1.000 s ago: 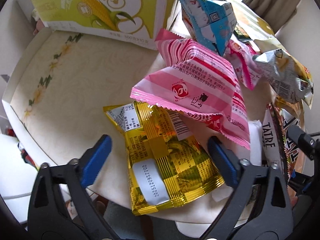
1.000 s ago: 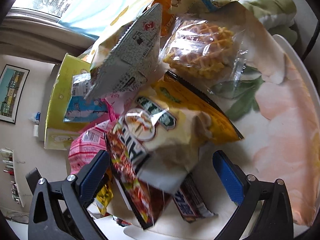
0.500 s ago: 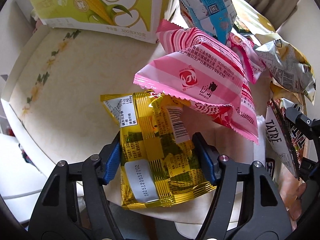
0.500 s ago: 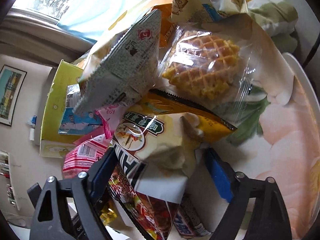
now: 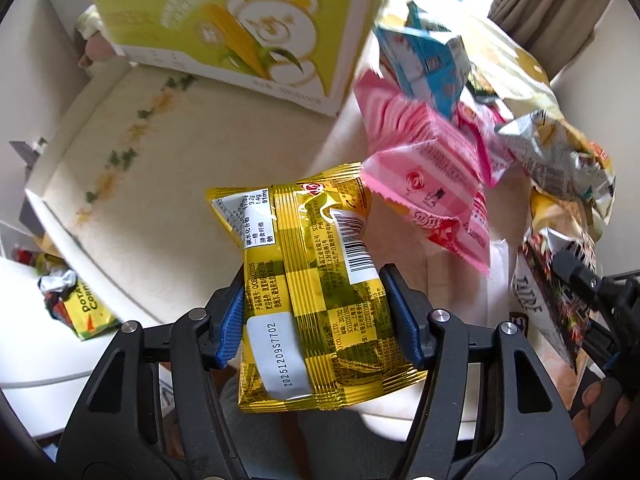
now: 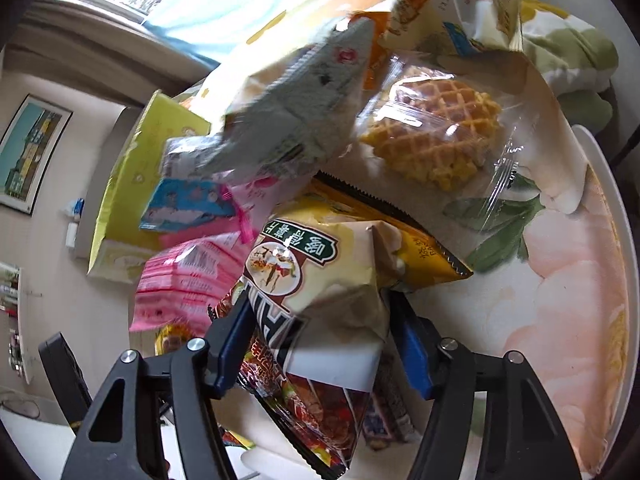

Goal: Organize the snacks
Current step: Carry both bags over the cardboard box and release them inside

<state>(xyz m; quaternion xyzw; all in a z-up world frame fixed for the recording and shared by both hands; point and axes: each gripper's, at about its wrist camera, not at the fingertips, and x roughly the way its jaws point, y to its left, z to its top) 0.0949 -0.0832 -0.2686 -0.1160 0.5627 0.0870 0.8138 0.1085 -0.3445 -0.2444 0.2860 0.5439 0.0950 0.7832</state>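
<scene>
My left gripper (image 5: 316,316) is shut on a gold checked snack packet (image 5: 308,280) and holds it above the cream floral table (image 5: 160,184). A pink striped packet (image 5: 432,184) and a blue packet (image 5: 428,68) lie just beyond it in the pile. My right gripper (image 6: 320,336) is shut on a cream-and-black snack bag (image 6: 320,280), over a dark red packet (image 6: 312,408). Behind it lie a waffle in clear wrap (image 6: 436,128), an orange packet (image 6: 416,252), a grey packet (image 6: 304,100) and the pink packet (image 6: 188,276).
A yellow-green corn-and-bear carton (image 5: 240,36) stands at the back of the table, also in the right wrist view (image 6: 132,176). A crumpled silver bag (image 5: 560,156) lies at right. A snack bag (image 5: 80,308) lies below the table edge at left. The right gripper's black arm (image 5: 592,284) shows at the right.
Both grippers have closed: the left on the gold packet, now lifted and drawn back from the pile, the right on the cream-and-black bag.
</scene>
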